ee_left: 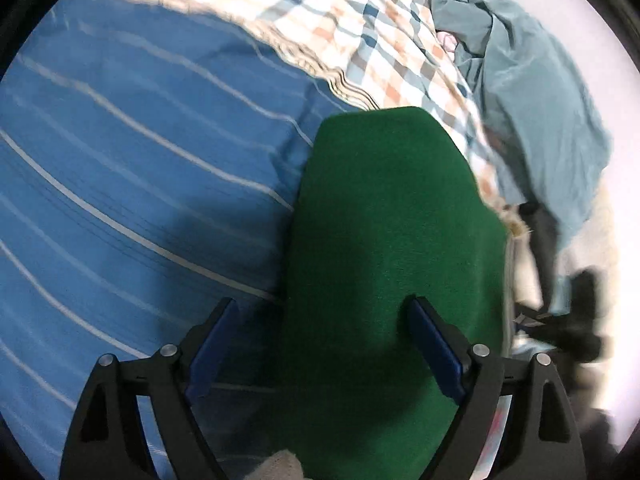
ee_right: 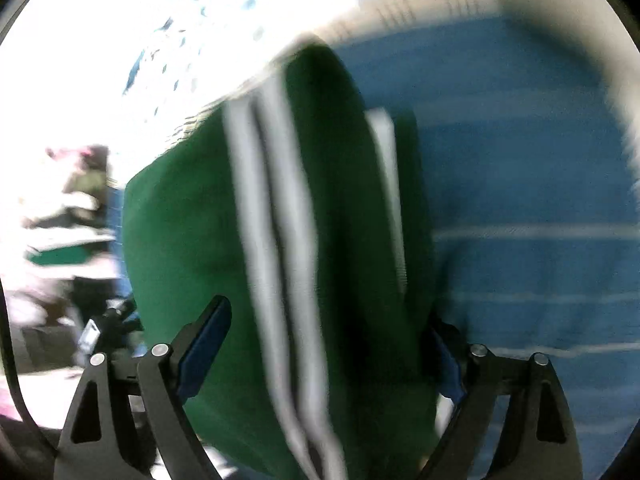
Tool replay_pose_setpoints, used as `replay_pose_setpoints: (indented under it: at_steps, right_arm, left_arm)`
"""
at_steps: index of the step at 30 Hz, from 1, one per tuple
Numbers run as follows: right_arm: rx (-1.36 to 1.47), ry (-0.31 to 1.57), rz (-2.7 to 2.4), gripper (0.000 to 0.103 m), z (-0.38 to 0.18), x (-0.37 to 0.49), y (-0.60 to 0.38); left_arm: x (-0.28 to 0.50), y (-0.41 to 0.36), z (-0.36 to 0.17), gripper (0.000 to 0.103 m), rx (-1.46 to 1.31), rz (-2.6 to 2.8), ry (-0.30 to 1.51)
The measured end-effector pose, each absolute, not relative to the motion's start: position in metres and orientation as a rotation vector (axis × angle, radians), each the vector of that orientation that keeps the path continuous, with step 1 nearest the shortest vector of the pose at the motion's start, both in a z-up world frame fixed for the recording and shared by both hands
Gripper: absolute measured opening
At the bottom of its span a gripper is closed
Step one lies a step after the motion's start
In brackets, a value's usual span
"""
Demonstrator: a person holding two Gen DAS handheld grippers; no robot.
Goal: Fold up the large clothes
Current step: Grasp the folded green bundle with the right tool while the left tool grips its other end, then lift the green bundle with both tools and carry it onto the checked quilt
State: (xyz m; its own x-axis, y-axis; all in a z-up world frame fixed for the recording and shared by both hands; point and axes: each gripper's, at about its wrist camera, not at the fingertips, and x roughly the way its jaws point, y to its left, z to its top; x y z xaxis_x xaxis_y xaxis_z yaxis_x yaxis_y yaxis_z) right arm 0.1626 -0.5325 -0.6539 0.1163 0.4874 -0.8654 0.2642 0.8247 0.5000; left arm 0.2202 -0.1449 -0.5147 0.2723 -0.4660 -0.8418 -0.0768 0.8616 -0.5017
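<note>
Left wrist view: green garment (ee_left: 392,248) on the blue striped bedsheet (ee_left: 132,168).
Left gripper (ee_left: 320,344) jaws spread, garment between them toward 12 o'clock; right gripper (ee_right: 324,340) likewise spread around it.

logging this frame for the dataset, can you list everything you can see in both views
green garment: one, dark green with white stripes seen in the right wrist view, lying on the bedsheet between both grippers' fingers
bedsheet: one, blue with thin white lines, under the garment
checked blanket: one, white with orange and blue checks, beyond the sheet
teal cloth: one, grey-teal, crumpled to the right of the blanket
clutter off the bed: dark and pale items, too blurred to name
left gripper: one, black with blue pads, open, fingers either side of green cloth
right gripper: one, black with blue pads, open, garment between the fingers
</note>
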Motion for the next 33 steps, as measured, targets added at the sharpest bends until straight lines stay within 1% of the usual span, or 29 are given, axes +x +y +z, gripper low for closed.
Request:
replay_pose_setpoints:
  at_steps: [1, 4, 7, 9, 10, 11, 12, 13, 15, 16, 19, 21, 22, 23, 26, 28, 30, 31, 33]
  right_arm:
    - [0.555, 1.451, 0.103, 0.09, -0.63, 0.164, -0.526]
    - [0.476, 1.373, 0.045, 0.09, -0.576, 0.17, -0.491]
    - [0.461, 1.35, 0.156, 0.089, -0.541, 0.188, -0.41]
    - [0.45, 1.384, 0.263, 0.08, -0.552, 0.202, -0.36]
    - [0.426, 1.399, 0.281, 0.068, -0.556, 0.206, -0.336]
    - [0.38, 1.422, 0.293, 0.052, -0.569, 0.212, -0.311]
    - [0.304, 1.457, 0.271, 0.047, -0.585, 0.217, -0.292]
    - [0.212, 1.498, 0.227, 0.047, -0.607, 0.222, -0.275]
    - [0.17, 1.577, 0.191, 0.047, -0.654, 0.225, -0.265]
    - [0.188, 1.575, 0.19, 0.048, -0.663, 0.227, -0.264]
    - [0.195, 1.575, 0.256, 0.048, -0.657, 0.227, -0.278]
    - [0.344, 1.589, 0.326, 0.056, -0.643, 0.222, -0.305]
    - [0.406, 1.586, 0.323, 0.069, -0.641, 0.221, -0.327]
    - [0.467, 1.56, 0.304, 0.08, -0.632, 0.212, -0.358]
    - [0.531, 1.466, 0.191, 0.083, -0.609, 0.187, -0.443]
    - [0.531, 1.447, 0.137, 0.085, -0.616, 0.174, -0.484]
    - [0.484, 1.534, 0.127, 0.085, -0.642, 0.168, -0.497]
    - [0.462, 1.567, 0.13, 0.088, -0.657, 0.166, -0.498]
    - [0.55, 1.612, 0.194, 0.091, -0.687, 0.164, -0.502]
  left_arm:
    - [0.22, -0.147, -0.511, 0.087, -0.468, -0.253, 1.278]
    - [0.218, -0.147, -0.5, 0.087, -0.387, -0.178, 1.264]
    - [0.207, -0.138, -0.49, 0.087, -0.313, -0.092, 1.238]
    - [0.202, -0.129, -0.488, 0.087, -0.281, -0.024, 1.236]
    - [0.199, -0.124, -0.488, 0.087, -0.272, 0.001, 1.239]
    - [0.197, -0.12, -0.488, 0.087, -0.27, 0.017, 1.241]
    - [0.194, -0.114, -0.489, 0.087, -0.263, 0.045, 1.247]
    - [0.191, -0.109, -0.49, 0.087, -0.256, 0.068, 1.256]
    - [0.186, -0.103, -0.491, 0.087, -0.261, 0.08, 1.269]
    - [0.185, -0.101, -0.492, 0.087, -0.269, 0.084, 1.273]
    - [0.187, -0.105, -0.49, 0.087, -0.323, 0.029, 1.268]
    - [0.19, -0.113, -0.492, 0.087, -0.367, -0.046, 1.263]
    - [0.192, -0.117, -0.494, 0.087, -0.387, -0.079, 1.263]
    - [0.195, -0.121, -0.497, 0.087, -0.406, -0.113, 1.265]
    - [0.205, -0.136, -0.513, 0.087, -0.438, -0.202, 1.286]
    - [0.209, -0.146, -0.522, 0.087, -0.442, -0.234, 1.306]
    - [0.211, -0.153, -0.529, 0.087, -0.445, -0.26, 1.316]
    - [0.212, -0.157, -0.531, 0.087, -0.442, -0.275, 1.322]
    - [0.215, -0.164, -0.539, 0.087, -0.437, -0.308, 1.335]
